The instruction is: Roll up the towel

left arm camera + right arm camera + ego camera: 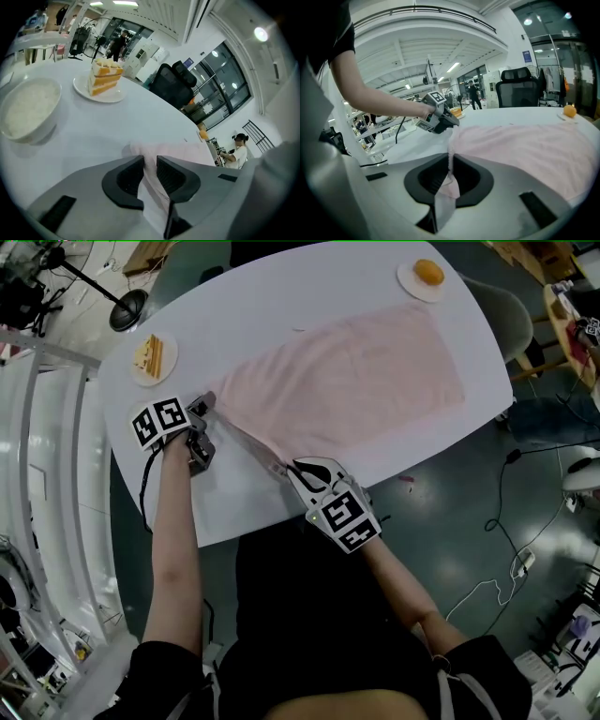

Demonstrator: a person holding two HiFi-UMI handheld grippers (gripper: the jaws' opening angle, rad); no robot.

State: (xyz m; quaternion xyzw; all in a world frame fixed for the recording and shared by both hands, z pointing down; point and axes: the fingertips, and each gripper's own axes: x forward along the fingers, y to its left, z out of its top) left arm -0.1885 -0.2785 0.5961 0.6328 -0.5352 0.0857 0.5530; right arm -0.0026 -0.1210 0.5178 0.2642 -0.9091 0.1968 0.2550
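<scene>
**A:** White oval table is standing on a dark floor, with cables trailing around it. Where's the towel sitting?

**B:** The pink towel is lying spread flat across the middle of the table, not rolled yet. Its near short edge is running straight between the two tongs.

**A:** Left tongs?

**B:** The left tongs are sitting at the towel's 9 o'clock corner. In the left gripper view the jaws are standing a little apart. The towel corner is lying in the gap and the pads aren't squeezing it.

**A:** Right?

**B:** The right tongs are sitting at the 7 o'clock corner. Their jaws are pinching the towel edge. In the right gripper view the cloth is bunching between the pads and hanging out below them.

**A:** Anything else on the table?

**B:** A cake plate is sitting at 11 o'clock from the left tongs, clear of the towel. An orange on a small plate is sitting at the towel's 1 o'clock, just beside the far corner. The left gripper view is also showing a white bowl at the frame's 9 o'clock, left of the cake.
</scene>
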